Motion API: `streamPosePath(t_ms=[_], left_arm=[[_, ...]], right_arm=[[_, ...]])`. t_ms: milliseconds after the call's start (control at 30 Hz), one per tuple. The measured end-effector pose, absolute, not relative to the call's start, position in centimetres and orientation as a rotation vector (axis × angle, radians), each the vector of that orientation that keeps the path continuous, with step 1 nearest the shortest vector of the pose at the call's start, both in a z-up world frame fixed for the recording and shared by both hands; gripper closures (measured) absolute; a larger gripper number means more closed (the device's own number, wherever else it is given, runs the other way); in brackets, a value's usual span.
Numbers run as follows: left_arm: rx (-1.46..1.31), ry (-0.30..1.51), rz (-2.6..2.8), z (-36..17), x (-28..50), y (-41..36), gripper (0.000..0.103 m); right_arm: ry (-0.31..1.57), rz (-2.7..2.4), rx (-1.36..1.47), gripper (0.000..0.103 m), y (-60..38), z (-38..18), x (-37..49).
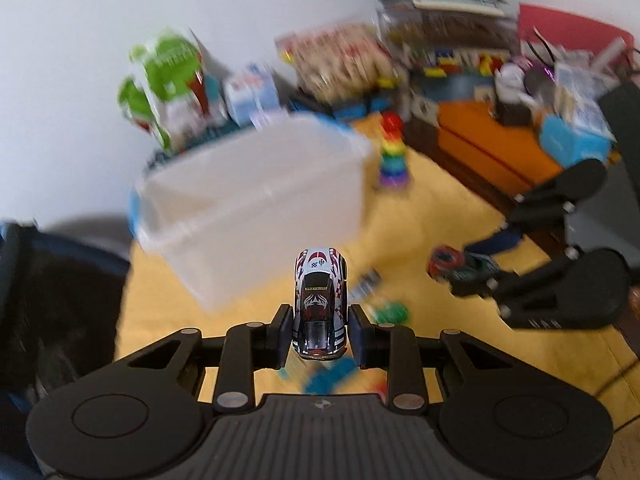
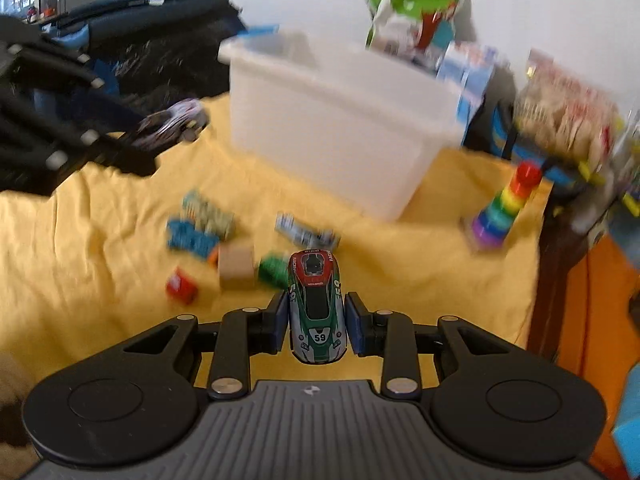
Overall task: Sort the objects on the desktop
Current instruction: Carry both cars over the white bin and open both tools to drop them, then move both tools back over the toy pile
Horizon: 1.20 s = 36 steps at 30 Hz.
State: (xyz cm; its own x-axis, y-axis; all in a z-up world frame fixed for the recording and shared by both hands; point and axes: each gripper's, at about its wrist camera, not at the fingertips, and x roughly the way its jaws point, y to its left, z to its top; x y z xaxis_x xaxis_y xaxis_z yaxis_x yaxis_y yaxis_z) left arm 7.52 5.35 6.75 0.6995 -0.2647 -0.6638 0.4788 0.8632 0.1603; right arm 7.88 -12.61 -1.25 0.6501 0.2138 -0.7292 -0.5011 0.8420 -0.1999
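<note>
You are gripping 2 toy cars: the left gripper [image 1: 320, 334] is clamping a white car [image 1: 320, 304], the right gripper [image 2: 317, 326] a green car [image 2: 316, 306]. Either could be slipping out short of the white bin [image 1: 256, 204].

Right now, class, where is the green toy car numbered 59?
Right wrist view, bottom centre: the green toy car is clamped in the right gripper, above the yellow cloth.
</note>
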Motion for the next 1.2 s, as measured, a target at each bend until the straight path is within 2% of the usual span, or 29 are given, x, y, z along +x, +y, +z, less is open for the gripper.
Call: streamPosePath(t_ms=[200,433,700,800,833,867,967,1067,1200], left_arm=[[0.361,0.608,-0.391,9.5,12.3,6.2,0.07],[0.337,0.602,-0.349,9.5,19.6,6.9,0.07],[0.312,0.687,-0.325,6.5,26.6,6.8,0.07],[0.32,0.706,-0.323,5.5,27.9,6.5,0.07],[0.314,0.715,-0.319,5.2,28.3,6.4,0.068],[0.307,0.716,-0.313,5.0,28.5,6.5,0.063],[0.288,0.7,-0.292,5.0,28.6,6.7,0.053],[0.295,0.689,-0.286,5.7,28.2,6.9,0.051],[0.318,0.672,-0.269,7.2,26.8,6.9,0.046]], right_arm=[[0.666,0.404,-0.413,0.069,-10.7,2.0,11.1],[0.58,0.366,-0.358,0.069,-8.6,4.5,18.2],[0.637,0.301,-0.314,0.069,-7.8,2.9,25.7],[0.664,0.271,-0.325,0.066,-7.9,1.6,27.4],[0.678,0.266,-0.322,0.057,-7.9,1.3,27.8],[0.694,0.261,-0.314,0.054,-8.0,1.0,28.0],[0.707,0.27,-0.295,0.054,-8.2,0.9,28.0],[0.679,0.27,-0.302,0.052,-8.2,1.7,27.2],[0.62,0.275,-0.279,0.044,-8.5,3.8,25.1]])
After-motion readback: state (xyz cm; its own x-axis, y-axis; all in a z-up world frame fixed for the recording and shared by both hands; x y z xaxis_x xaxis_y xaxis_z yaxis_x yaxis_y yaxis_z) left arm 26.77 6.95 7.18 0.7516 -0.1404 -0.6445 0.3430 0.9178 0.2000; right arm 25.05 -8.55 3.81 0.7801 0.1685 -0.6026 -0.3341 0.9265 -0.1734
